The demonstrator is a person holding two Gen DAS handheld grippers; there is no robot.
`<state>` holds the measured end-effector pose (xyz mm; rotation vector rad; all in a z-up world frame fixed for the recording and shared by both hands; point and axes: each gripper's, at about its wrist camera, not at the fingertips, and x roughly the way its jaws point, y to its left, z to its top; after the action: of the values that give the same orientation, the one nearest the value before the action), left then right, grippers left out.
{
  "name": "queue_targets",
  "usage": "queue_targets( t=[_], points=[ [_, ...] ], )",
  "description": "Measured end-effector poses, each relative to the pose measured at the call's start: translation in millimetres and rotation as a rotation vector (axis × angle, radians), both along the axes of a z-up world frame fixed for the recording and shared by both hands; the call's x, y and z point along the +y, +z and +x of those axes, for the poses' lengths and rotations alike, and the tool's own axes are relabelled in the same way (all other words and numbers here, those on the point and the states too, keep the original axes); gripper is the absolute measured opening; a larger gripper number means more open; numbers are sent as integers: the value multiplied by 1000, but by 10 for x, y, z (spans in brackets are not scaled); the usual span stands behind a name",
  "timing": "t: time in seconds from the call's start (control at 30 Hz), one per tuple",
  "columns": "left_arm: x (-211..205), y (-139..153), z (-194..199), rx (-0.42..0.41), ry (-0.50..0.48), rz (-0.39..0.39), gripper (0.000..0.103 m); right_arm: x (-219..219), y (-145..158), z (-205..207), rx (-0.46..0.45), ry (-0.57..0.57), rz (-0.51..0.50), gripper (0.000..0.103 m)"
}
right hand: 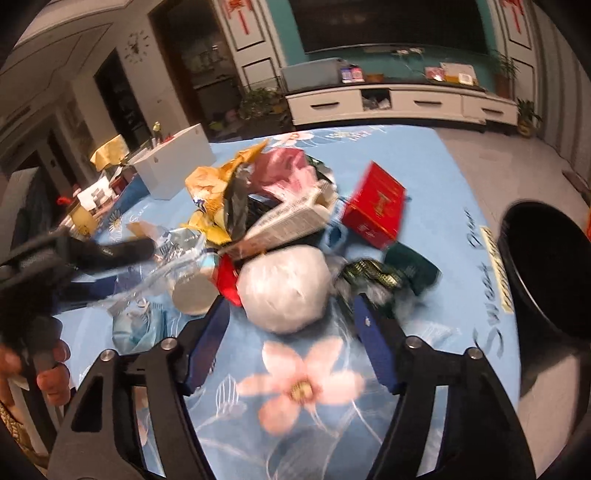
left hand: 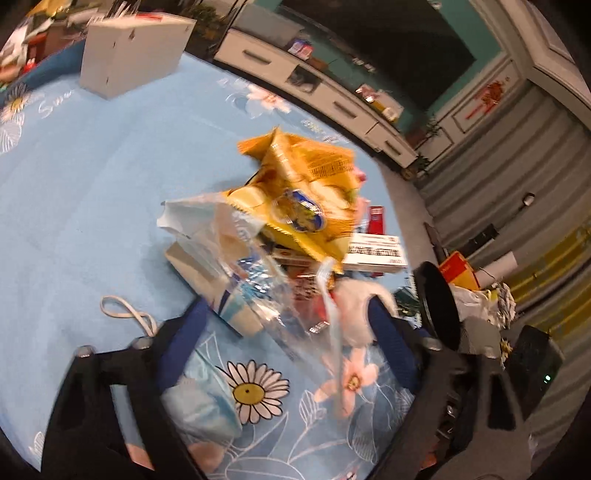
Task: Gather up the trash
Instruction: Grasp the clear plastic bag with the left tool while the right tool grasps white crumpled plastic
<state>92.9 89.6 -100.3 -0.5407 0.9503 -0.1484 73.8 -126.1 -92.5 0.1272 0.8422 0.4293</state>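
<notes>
Fingers [right hand: 218, 325] of both grippers spread wide, holding nothing, white bundle [right hand: 284, 288] between right pair.

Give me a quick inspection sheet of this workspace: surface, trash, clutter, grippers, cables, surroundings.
Surface: blue flowered tablecloth.
Job's things: trash heap with yellow snack bag, red box, white wad, clear plastic wrap; black bin at the table edge.
Clutter: white box, white cord loop.
Grippers: left gripper and right gripper both open, jaws at the heap.
Cables: nothing seen.
Surroundings: white cabinet, dark screen.
</notes>
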Motion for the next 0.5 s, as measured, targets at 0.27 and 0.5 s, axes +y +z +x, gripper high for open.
queue_targets(
  t=[0.27, 0.5],
  points=[
    [62, -63, 84, 4, 15, 5, 39, 225, -148, 238, -6, 65, -72, 50],
    [55, 77, -21, -42, -19, 21, 18, 230, -95, 135, -16, 79, -55, 14]
  ],
)
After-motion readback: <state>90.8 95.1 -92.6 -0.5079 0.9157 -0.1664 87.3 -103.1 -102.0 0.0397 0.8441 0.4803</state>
